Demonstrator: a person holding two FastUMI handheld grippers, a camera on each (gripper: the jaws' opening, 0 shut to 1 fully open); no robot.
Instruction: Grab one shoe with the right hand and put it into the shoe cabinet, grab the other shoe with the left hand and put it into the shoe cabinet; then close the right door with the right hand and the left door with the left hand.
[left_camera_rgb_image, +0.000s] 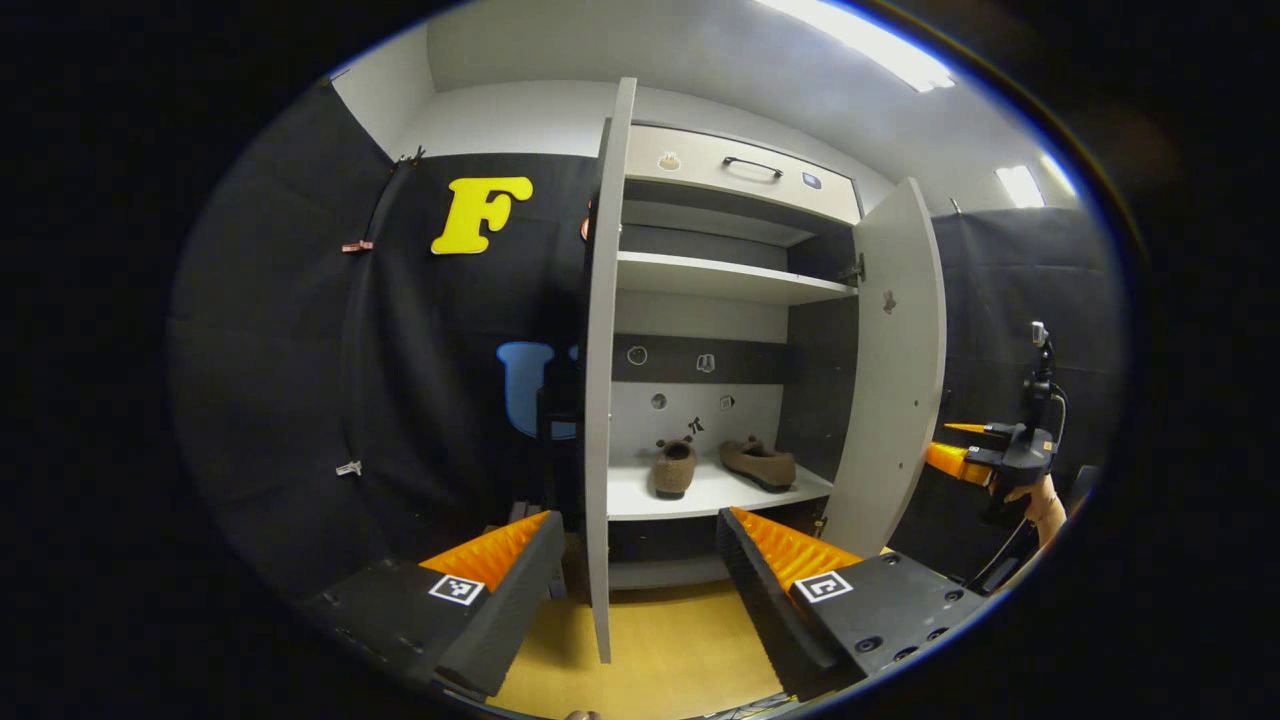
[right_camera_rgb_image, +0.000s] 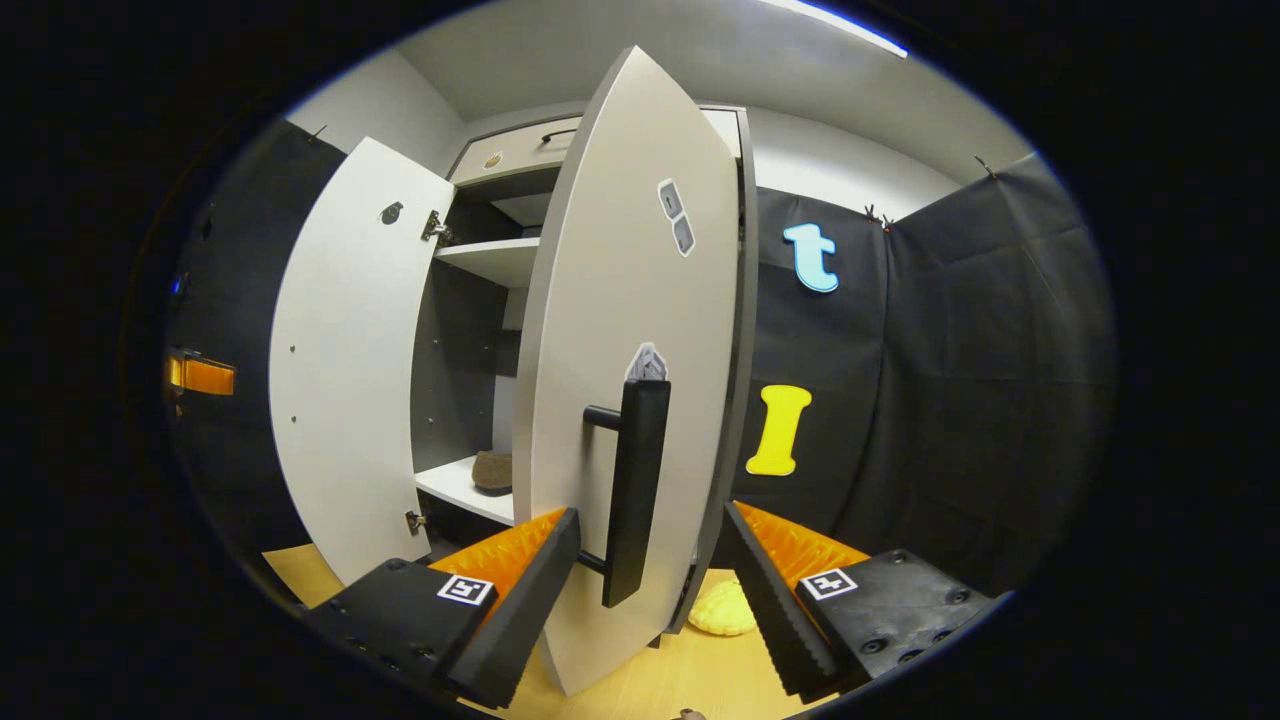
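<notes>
Two brown shoes sit side by side on the cabinet's lower white shelf. Both cabinet doors stand open. In the left gripper view the left door shows edge-on, and my left gripper is open with its fingers apart on either side of that edge, not pressing it. My right gripper is open in front of the right door, whose black handle hangs between the fingers without contact. One shoe peeks past that door. A hand holds the right gripper behind the right door.
The cabinet has an upper shelf and a top drawer with a dark handle. A yellow textured object lies on the wooden floor by the cabinet's right foot. Black cloth walls close in on both sides.
</notes>
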